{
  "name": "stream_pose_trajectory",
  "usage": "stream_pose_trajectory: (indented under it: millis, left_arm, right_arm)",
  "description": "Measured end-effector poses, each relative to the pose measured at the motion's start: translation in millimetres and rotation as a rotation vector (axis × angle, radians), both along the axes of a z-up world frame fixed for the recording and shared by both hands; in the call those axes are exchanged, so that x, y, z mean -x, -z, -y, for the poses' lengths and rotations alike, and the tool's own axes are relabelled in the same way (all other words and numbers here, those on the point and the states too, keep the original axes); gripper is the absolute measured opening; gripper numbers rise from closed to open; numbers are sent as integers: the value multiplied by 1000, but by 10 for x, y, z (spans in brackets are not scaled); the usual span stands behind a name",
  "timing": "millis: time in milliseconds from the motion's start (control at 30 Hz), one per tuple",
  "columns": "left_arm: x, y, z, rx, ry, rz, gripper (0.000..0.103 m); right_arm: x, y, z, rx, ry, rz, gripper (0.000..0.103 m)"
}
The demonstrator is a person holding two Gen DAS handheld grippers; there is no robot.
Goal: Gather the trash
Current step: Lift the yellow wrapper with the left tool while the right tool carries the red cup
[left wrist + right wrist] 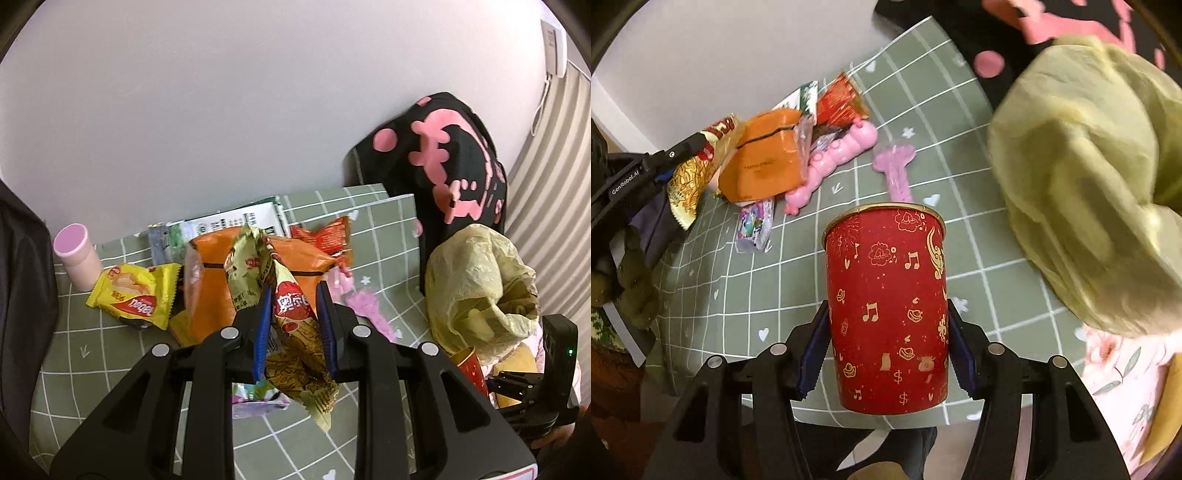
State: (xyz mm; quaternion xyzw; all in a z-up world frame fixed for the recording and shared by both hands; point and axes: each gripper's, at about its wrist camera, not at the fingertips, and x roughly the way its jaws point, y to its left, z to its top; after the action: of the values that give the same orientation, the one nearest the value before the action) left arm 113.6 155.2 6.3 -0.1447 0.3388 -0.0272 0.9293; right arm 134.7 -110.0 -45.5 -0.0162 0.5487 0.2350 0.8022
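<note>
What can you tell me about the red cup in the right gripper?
The red cup is a tall paper-looking tumbler with a gold rim and gold prints of music notes, dollar signs and clouds. It stands roughly upright, lifted clear of the green checked cloth, clamped low on its sides between the blue pads of the right gripper. Its inside is not visible. The yellow-green bag is beside it, apart.

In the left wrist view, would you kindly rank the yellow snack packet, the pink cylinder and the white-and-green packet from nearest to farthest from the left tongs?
1. Yellow snack packet, just left of the left tongs, on the green cloth.
2. Pink cylinder, farther left, standing upright.
3. White-and-green packet, at the back by the wall.
</note>
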Motion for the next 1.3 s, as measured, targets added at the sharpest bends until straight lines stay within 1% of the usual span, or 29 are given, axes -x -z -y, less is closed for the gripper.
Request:
stream_pose_trajectory:
  millis: [133,233,300,333,367,400,467,500,533,567,633,733,767,833,900,967,1033,1100,1167,1233,1300]
  left_arm:
    - [-63,-95,147,17,59,30,22]
    - [-179,-251,316,15,121,70,22]
    - [-252,-409,440,7,166,122,22]
    - [-290,-487,490,-4,185,147,21]
    - [-331,-548,526,-14,205,158,21]
    - [-382,-603,555,-26,224,164,21]
    - [-451,-649,546,-44,232,165,21]
    - [-488,-642,507,-41,231,154,21]
    - [-508,-615,459,-32,224,142,23]
    - [-516,-576,404,-24,208,132,30]
    - [-500,-448,271,2,155,111,37]
    - [-408,-193,104,42,83,56,40]
    - [-358,-106,72,44,65,39,42]
    - [-225,76,21,33,30,6,43]
    - [-56,263,-20,12,-19,-39,43]
    - [76,415,-52,11,-64,-77,43]
    - [201,580,-56,17,-102,-124,43]
    - [271,729,-17,-7,-117,-175,43]
    - [299,826,38,-26,-118,-217,43]
    - [297,911,68,-2,-100,-253,43]
    - [248,962,136,12,-65,-284,34]
  right_arm:
    - [50,-243,132,-23,48,121,55]
    - [54,-526,240,-39,97,228,55]
    - [60,-787,384,-47,149,312,55]
    - [53,-861,421,-50,169,335,55]
    - [38,-968,497,-51,199,363,55]
    - [25,-1014,529,-51,216,374,55]
    - [-10,-1059,575,-53,254,397,55]
    - [-7,-1069,600,-61,267,405,55]
    - [2,-1060,617,-69,272,409,55]
    - [17,-1041,621,-70,273,412,55]
    - [63,-933,584,-44,271,424,55]
    - [138,-755,488,27,263,448,55]
    - [152,-685,479,28,259,434,55]
    - [164,-565,479,0,258,400,55]
    - [205,-441,461,-22,249,376,55]
    - [274,-315,436,-32,223,360,55]
    - [352,-212,410,-16,192,359,55]
    - [437,-134,393,-4,162,361,55]
    - [532,-112,406,-4,139,388,55]
    - [625,-145,418,2,123,429,55]
    - [710,-211,457,3,117,480,55]
